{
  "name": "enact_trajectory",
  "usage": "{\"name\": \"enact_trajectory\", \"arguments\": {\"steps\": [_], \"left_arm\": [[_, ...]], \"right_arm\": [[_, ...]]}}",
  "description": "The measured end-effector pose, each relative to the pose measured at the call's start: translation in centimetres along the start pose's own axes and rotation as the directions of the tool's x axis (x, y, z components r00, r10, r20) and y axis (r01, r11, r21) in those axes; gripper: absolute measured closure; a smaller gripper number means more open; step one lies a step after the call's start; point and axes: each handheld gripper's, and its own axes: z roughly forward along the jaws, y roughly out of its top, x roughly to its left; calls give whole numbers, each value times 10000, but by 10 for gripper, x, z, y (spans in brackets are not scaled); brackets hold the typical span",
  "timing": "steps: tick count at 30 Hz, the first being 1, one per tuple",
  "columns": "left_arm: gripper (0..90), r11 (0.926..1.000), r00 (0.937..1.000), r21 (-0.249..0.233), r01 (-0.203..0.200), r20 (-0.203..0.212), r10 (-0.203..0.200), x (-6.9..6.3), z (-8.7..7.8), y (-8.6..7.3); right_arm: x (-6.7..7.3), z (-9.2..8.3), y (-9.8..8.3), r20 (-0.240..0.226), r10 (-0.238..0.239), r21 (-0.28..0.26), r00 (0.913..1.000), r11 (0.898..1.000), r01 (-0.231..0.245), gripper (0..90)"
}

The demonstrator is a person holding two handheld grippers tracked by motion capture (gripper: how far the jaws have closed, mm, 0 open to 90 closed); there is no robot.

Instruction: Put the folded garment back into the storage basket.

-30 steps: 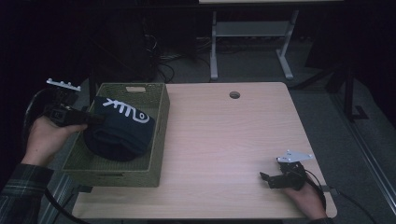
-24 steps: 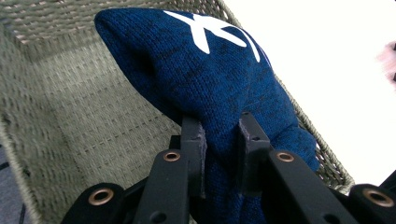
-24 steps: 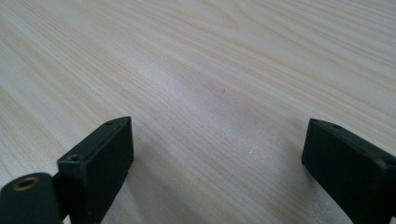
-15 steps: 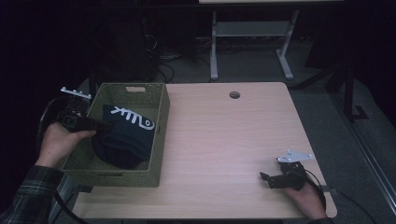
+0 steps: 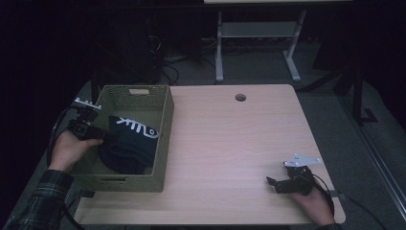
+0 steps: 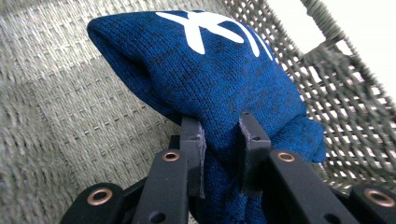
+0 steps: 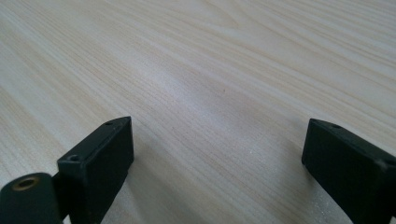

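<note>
I see the knit garment (image 5: 128,146) lying in the basket (image 5: 163,143), which sits on the table's (image 5: 239,143) left side; my right gripper (image 5: 280,184) rests near its right front corner.

The high view looks forward and down over the whole pale wooden desk (image 5: 230,143) from the person's side, while the left gripper view sits close inside the green woven basket (image 6: 56,93) and the right gripper view skims the bare desk surface, both areas shared with the high view.
</note>
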Motion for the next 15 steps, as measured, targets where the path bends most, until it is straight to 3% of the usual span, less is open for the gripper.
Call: {"name": "enact_trajectory", "arguments": {"steps": [15], "left_arm": [[734, 9968, 9934, 781, 166, -1147, -75, 19, 23, -8]], "right_arm": [[0, 0, 0, 1, 1, -4, 10000, 10000, -1, 87]]}}
